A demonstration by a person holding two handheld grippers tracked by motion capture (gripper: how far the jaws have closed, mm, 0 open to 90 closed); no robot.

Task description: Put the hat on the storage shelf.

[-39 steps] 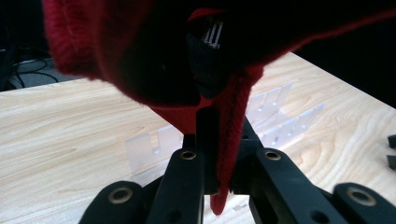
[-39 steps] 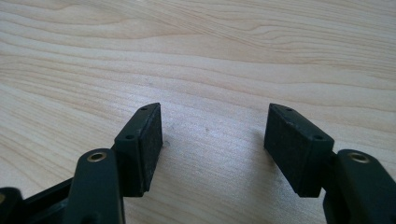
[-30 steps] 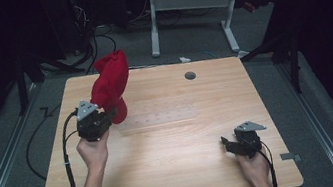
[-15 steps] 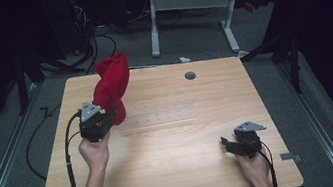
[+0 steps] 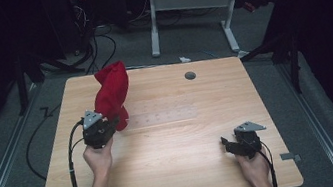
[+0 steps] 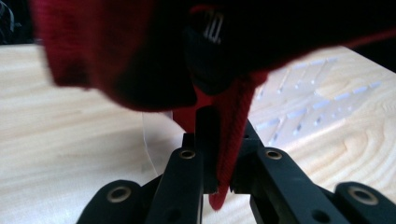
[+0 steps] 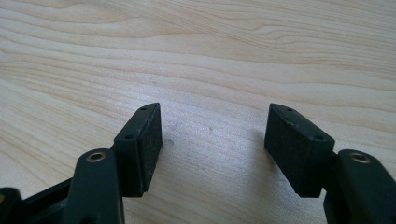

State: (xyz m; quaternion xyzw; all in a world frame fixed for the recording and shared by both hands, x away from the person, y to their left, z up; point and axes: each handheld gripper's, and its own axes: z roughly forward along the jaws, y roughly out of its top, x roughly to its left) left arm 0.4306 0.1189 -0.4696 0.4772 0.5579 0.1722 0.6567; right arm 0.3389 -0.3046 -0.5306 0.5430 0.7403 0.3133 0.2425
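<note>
Red knit cloth [image 5: 113,94] (matt wood table [image 5: 181,136])

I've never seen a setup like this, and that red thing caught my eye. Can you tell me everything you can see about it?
It is a red knitted cloth, perhaps a beanie, soft and ribbed, with a dark label inside. It hangs bunched and upright over the left part of the wooden table, its lower end close to or touching the top. The left gripper is shut on a fold of its edge, which is pinched between the black fingers.
</note>
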